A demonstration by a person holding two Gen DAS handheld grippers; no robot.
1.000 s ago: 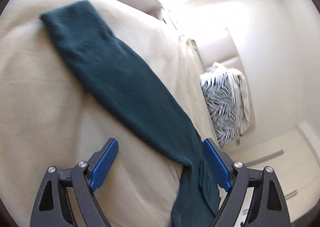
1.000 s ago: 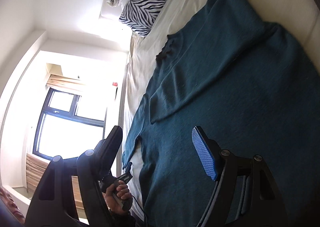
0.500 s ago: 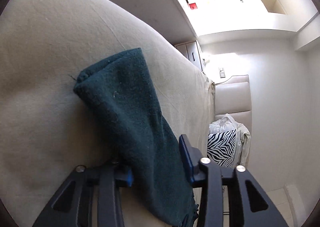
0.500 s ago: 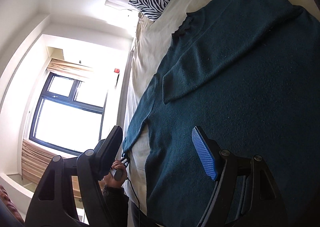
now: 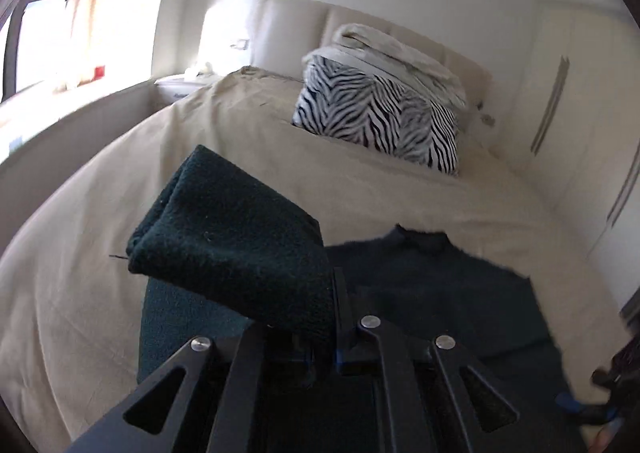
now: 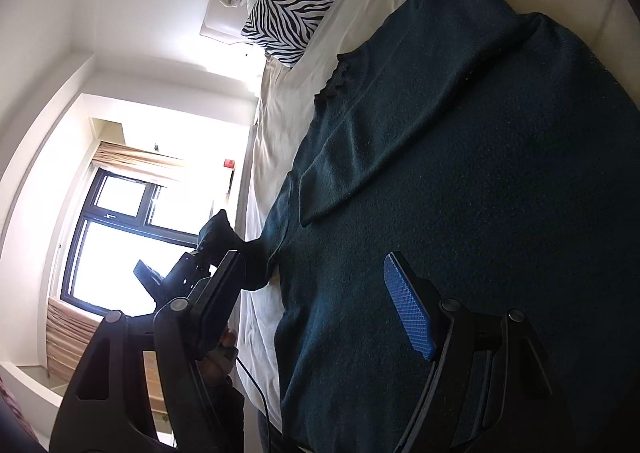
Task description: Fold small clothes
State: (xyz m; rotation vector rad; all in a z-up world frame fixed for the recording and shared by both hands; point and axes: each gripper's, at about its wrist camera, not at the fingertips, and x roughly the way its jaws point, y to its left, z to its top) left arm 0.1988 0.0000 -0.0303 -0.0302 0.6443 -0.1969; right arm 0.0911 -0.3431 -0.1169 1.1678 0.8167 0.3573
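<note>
A dark teal sweater (image 6: 460, 181) lies flat on the cream bed sheet (image 5: 120, 181), one sleeve folded across its body (image 6: 360, 157). My left gripper (image 5: 324, 317) is shut on the other sleeve (image 5: 236, 249) and holds it lifted above the sweater's body (image 5: 432, 285); the cuff sticks out past the jaws. In the right wrist view that gripper and sleeve (image 6: 216, 237) show raised at the bed's left side. My right gripper (image 6: 316, 293) is open and empty, hovering over the sweater's lower part.
A zebra-print pillow (image 5: 380, 117) with a white blanket (image 5: 396, 49) on top stands at the padded headboard (image 5: 288, 17). A bright window (image 6: 120, 237) lies beyond the bed's left side. A wall runs along the right.
My left gripper closed on the sleeve, lifted it off the sheet and swung it toward the sweater's body. My right gripper stayed open over the sweater, barely moving.
</note>
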